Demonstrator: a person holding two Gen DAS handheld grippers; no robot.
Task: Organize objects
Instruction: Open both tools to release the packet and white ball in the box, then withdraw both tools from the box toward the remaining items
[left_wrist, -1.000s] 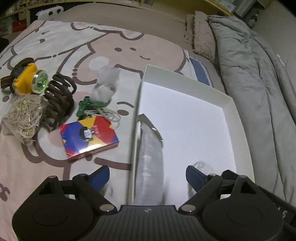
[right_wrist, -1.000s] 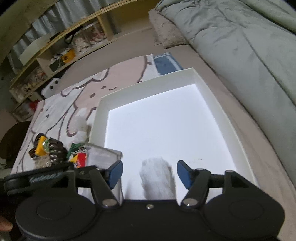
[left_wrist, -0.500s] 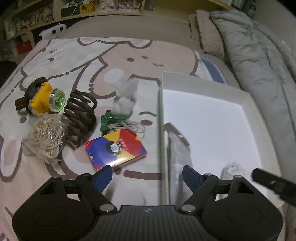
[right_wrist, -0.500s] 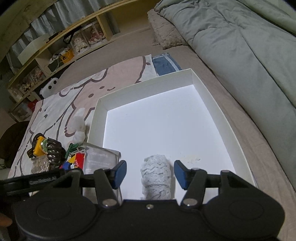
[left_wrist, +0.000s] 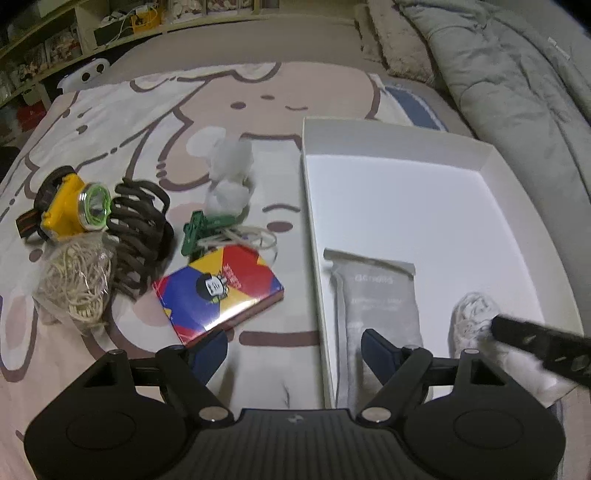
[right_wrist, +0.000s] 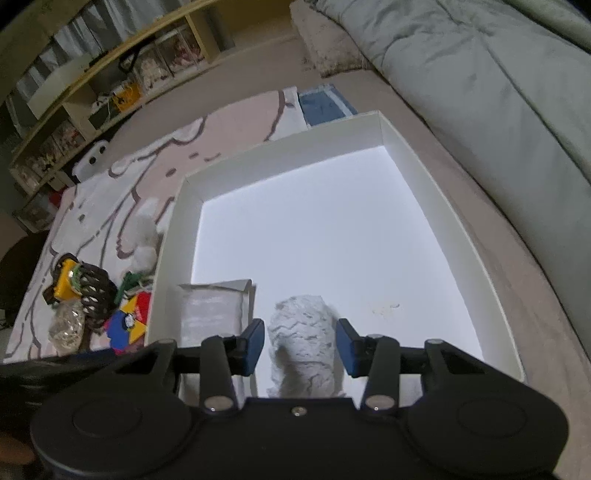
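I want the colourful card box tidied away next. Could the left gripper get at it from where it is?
Probably yes. The card box lies flat just ahead of the left gripper, nothing on top of it, and the jaws hold nothing.

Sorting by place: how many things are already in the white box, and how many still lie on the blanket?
In the white box: 2, the grey pouch and white cloth roll.
On the blanket: 6.
Total: 8.
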